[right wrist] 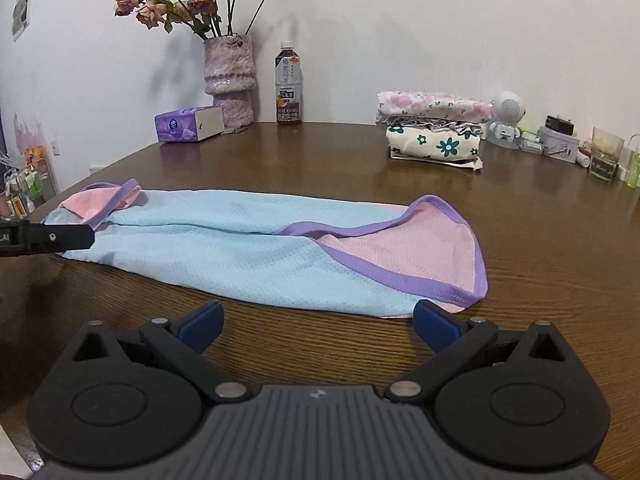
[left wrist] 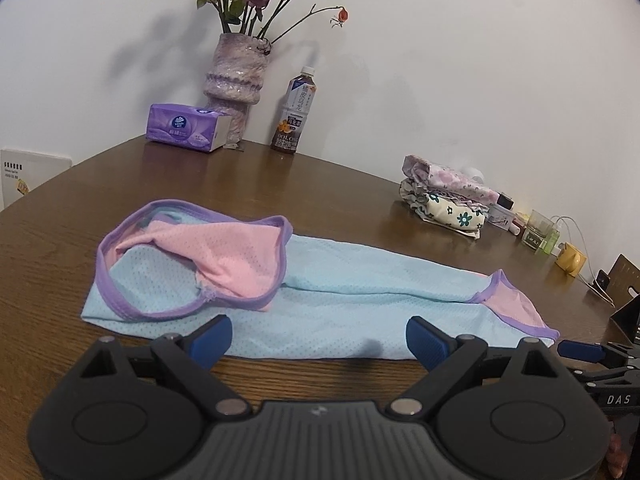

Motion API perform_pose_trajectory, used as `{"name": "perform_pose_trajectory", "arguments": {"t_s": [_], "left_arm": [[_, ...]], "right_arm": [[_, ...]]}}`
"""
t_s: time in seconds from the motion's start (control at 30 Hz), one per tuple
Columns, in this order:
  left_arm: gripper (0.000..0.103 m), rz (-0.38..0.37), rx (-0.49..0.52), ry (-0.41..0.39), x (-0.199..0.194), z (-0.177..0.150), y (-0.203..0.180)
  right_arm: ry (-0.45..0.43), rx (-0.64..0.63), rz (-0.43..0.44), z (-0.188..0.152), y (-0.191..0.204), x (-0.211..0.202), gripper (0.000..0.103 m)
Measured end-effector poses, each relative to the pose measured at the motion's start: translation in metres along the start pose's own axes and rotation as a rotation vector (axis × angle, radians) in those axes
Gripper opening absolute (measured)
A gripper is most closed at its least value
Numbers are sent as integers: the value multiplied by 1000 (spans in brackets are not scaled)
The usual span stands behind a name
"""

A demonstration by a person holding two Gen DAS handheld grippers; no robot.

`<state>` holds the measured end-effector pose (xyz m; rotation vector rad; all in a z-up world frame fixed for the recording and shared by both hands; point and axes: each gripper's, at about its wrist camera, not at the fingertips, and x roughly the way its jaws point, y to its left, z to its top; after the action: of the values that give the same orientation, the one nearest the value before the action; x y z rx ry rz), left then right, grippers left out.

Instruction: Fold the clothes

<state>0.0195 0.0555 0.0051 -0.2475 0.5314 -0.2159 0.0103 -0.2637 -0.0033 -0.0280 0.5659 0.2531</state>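
A light blue garment point(right wrist: 240, 248) with pink panels and purple trim lies stretched flat across the middle of the wooden table point(right wrist: 540, 264). The left claw point(left wrist: 319, 338) hangs released, its blue fingertips point(left wrist: 214, 338) spread wide over the garment's near edge. The right claw point(right wrist: 318, 322) is also released, just short of the garment's near edge over bare wood. Beyond the garment, open table runs to a stack of folded clothes point(right wrist: 434, 130), a bottle point(right wrist: 288, 88), a vase point(right wrist: 230, 76) and a tissue box point(right wrist: 188, 124) by the wall.
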Motion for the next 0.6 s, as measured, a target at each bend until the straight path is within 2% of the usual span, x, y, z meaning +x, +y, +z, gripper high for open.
{"name": "perform_pose_trajectory", "arguments": {"t_s": [0.6], "left_arm": [[94, -5, -22, -22, -4, -3, 3]], "right_arm": [[20, 13, 15, 0, -2, 4, 102]]}}
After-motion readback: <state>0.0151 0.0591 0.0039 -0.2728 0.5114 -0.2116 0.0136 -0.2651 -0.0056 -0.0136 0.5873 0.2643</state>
